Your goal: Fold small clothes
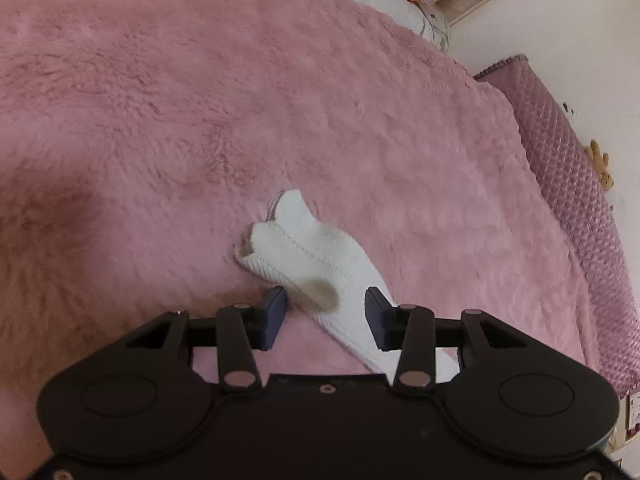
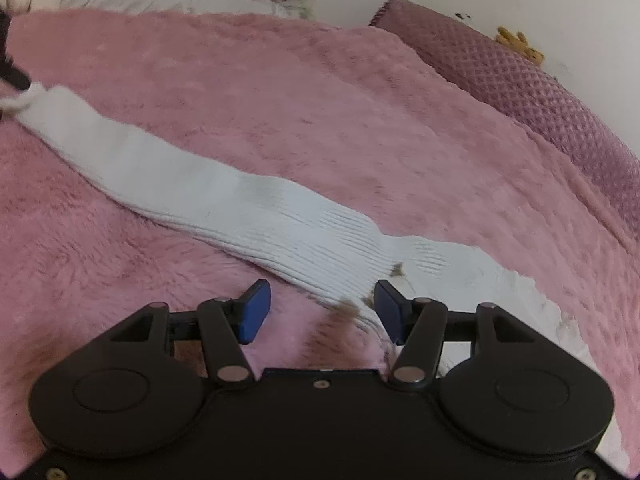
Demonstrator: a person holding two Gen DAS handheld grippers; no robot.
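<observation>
Lying on pink fluffy blanket (image 2: 320, 92): white sock (image 2: 224, 196), stretched long, axis running upper left to lower right in right wrist view. Right gripper (image 2: 320, 306) jaws spread, nothing pinched; ribbed end passes between pads, nearer right pad. Left gripper (image 1: 326, 312) jaws likewise spread, unpinched; sock's other end (image 1: 308, 256) between pads, extending toward frame centre. Each gripper sits over one end; likely ready for fold.

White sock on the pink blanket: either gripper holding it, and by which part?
Nothing is held. The white ribbed sock lies flat on the fluffy pink blanket; left gripper and right gripper are open above it.
</observation>
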